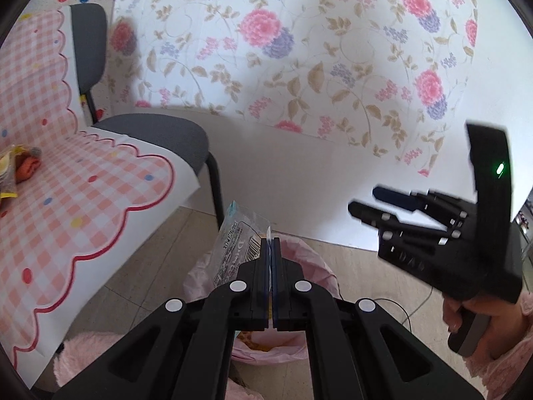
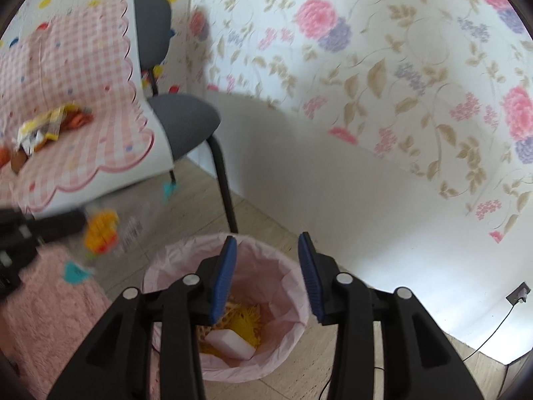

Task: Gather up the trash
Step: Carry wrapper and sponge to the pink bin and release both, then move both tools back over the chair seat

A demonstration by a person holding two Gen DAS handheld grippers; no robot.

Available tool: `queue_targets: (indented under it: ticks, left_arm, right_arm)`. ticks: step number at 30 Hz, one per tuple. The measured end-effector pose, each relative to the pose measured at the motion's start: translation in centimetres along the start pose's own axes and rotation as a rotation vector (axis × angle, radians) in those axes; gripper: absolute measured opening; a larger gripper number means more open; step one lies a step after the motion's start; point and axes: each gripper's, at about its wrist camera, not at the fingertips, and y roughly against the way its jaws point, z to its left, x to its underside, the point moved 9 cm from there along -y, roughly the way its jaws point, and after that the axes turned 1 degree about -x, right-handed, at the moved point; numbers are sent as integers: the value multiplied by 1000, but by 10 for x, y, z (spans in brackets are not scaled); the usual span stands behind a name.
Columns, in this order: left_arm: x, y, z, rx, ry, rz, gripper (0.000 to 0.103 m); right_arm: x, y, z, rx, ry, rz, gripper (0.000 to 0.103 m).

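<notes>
Already the bin [image 2: 230,303] holds several scraps; the left tongs [image 1: 271,243] pinch a clear wrapper [image 1: 238,243] above it, the right tongs [image 2: 268,273] gape empty, more litter [image 2: 43,130] awaits on the table [image 2: 83,166].

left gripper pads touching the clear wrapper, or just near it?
Touching. The left wrist view shows the left gripper with jaws closed flat on an edge of the clear wrapper, which sticks out to the left above the pink-lined bin.

Clear wrapper [image 1: 238,245] with a barcode and blurred print (letters too smeared to read); no other legible text
</notes>
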Motion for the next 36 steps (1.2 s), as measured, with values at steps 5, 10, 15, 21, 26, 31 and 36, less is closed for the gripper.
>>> queue_targets:
  ticks: [5, 10, 15, 21, 26, 31, 36]
  left_arm:
    - [4, -22, -19, 75, -11, 63, 2]
    - [10, -44, -21, 87, -7, 130, 5]
    - [10, -54, -11, 70, 27, 158, 29]
    - [4, -48, 11, 5, 89, 148, 40]
    - [-12, -7, 32, -126, 59, 68, 40]
    - [-23, 45, 63, -250, 80, -12, 40]
    - [-22, 101, 111, -370, 165, -66, 46]
  right_arm:
    - [-11, 14, -13, 13, -18, -40, 43]
    - [-10, 12, -21, 15, -27, -36, 43]
    - [-10, 9, -21, 15, -24, -31, 43]
    - [-13, 11, -19, 11, -17, -34, 43]
    - [-25, 22, -8, -15, -11, -58, 43]
    - [-46, 37, 25, -121, 4, -84, 43]
    - [-76, 45, 72, -241, 46, -128, 43]
